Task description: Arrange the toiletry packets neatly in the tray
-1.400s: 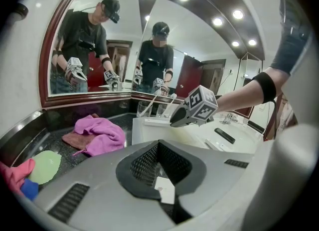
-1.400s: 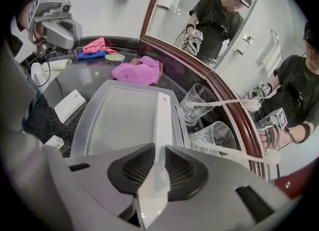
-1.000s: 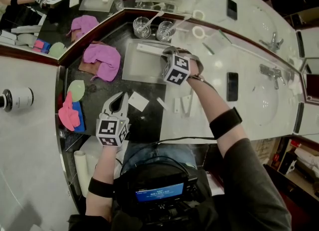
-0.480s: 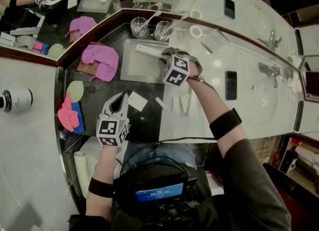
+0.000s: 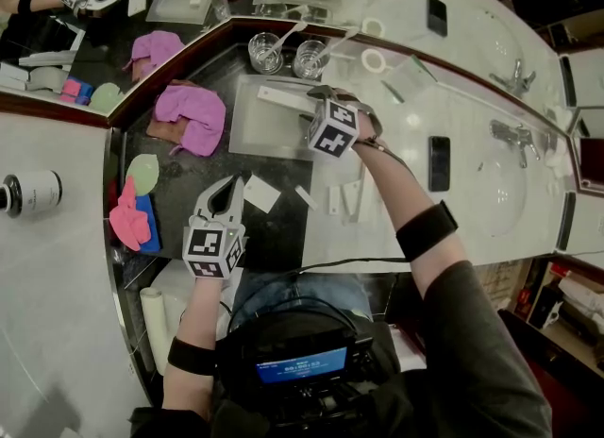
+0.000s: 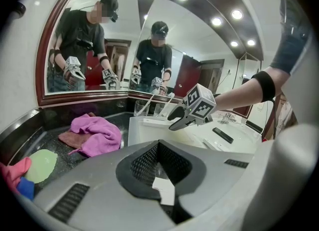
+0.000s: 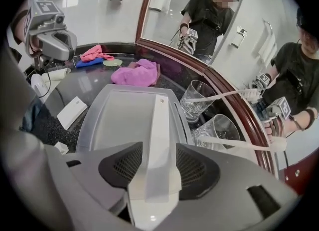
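A frosted plastic tray [image 5: 257, 129] sits on the dark counter. A long white packet [image 5: 283, 98] lies along the tray's back edge. In the right gripper view this packet [image 7: 160, 125] runs between the jaws of my right gripper [image 7: 159, 168]. The jaws are opening and their pads stand just off the packet. My right gripper [image 5: 319, 98] hovers over the tray's right end. My left gripper [image 5: 224, 191] is shut and holds nothing, low over the dark counter. A flat white packet [image 5: 261, 193] lies just right of it. A thin stick packet [image 5: 306, 196] and more long packets [image 5: 347, 195] lie nearby.
Two glasses [image 5: 268, 51] [image 5: 310, 58] holding toothbrushes stand behind the tray against the mirror. A pink towel [image 5: 193, 115] lies left of the tray. A green pad [image 5: 143, 172] and pink and blue cloths [image 5: 130, 217] sit further left. A phone [image 5: 440, 163] rests on the white counter.
My right gripper has shifted slightly toward the tray's back edge. The left gripper has stayed where it was.
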The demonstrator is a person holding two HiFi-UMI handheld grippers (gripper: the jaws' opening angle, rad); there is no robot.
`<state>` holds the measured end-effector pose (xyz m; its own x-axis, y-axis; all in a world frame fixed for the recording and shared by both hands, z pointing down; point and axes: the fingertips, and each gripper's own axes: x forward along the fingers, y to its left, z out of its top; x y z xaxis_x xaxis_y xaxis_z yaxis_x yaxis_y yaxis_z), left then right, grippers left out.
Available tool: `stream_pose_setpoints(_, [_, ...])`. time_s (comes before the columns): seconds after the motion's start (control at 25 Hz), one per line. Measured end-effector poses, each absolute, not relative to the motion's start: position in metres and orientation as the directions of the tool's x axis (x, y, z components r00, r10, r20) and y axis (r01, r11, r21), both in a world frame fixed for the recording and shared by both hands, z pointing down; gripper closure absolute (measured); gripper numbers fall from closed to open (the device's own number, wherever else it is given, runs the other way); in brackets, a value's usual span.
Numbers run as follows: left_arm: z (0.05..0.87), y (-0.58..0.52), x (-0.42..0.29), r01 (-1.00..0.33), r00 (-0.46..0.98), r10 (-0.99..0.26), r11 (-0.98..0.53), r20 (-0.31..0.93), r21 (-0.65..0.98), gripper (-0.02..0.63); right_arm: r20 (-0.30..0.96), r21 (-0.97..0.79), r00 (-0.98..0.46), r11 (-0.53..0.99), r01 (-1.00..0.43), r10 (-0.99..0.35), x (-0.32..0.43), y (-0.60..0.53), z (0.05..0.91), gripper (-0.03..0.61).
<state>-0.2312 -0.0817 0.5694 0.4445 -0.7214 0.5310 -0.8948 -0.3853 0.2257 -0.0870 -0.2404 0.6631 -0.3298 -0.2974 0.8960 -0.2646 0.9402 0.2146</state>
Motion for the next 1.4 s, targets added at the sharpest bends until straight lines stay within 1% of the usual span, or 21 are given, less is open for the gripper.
stream_pose_setpoints(0.12, [0.570,-0.084,-0.233,-0.897,0.441,-0.722,-0.380,0.533,0.226,0.613,0.903,0.170,-0.336,0.942,-0.290,-0.267,-0.088,-0.244,0.665,0.347])
stream_pose_setpoints(0.2, [0.570,-0.085,-0.235,-0.898,0.438,-0.723,-0.376,0.534,0.227,0.613,0.914,0.115,-0.345,0.950,-0.289,-0.215,-0.088,-0.241,0.670,0.350])
stream_pose_setpoints(0.24, [0.571,-0.085,-0.235,-0.899,0.437,-0.723,-0.374,0.535,0.228,0.613,0.918,0.084,-0.351,0.955,-0.283,-0.185,-0.089,-0.238,0.671,0.368])
stream_pose_setpoints(0.28, [0.571,-0.086,-0.236,-0.899,0.437,-0.723,-0.374,0.535,0.229,0.613,0.919,0.062,-0.359,0.959,-0.276,-0.163,-0.091,-0.236,0.670,0.416])
stream_pose_setpoints(0.4, [0.572,-0.086,-0.235,-0.897,0.441,-0.721,-0.378,0.535,0.231,0.613,0.920,0.048,-0.363,0.965,-0.260,-0.144,-0.094,-0.234,0.669,0.428])
stream_pose_setpoints(0.72, [0.569,-0.089,-0.231,-0.895,0.444,-0.721,-0.388,0.532,0.221,0.613,0.922,0.064,-0.356,0.966,-0.250,-0.153,-0.093,-0.232,0.672,0.430])
stream_pose_setpoints(0.88, [0.568,-0.089,-0.231,-0.895,0.444,-0.722,-0.391,0.532,0.216,0.613,0.920,0.090,-0.346,0.960,-0.266,-0.183,-0.090,-0.231,0.671,0.431])
stream_pose_setpoints(1.12, [0.563,-0.087,-0.232,-0.895,0.442,-0.726,-0.395,0.527,0.206,0.613,0.900,0.110,-0.368,0.939,-0.326,-0.233,-0.082,-0.225,0.656,0.431])
stream_pose_setpoints(1.4, [0.548,-0.083,-0.231,-0.893,0.446,-0.736,-0.403,0.510,0.199,0.613,0.843,0.140,-0.429,0.903,-0.406,-0.324,-0.082,-0.202,0.609,0.431])
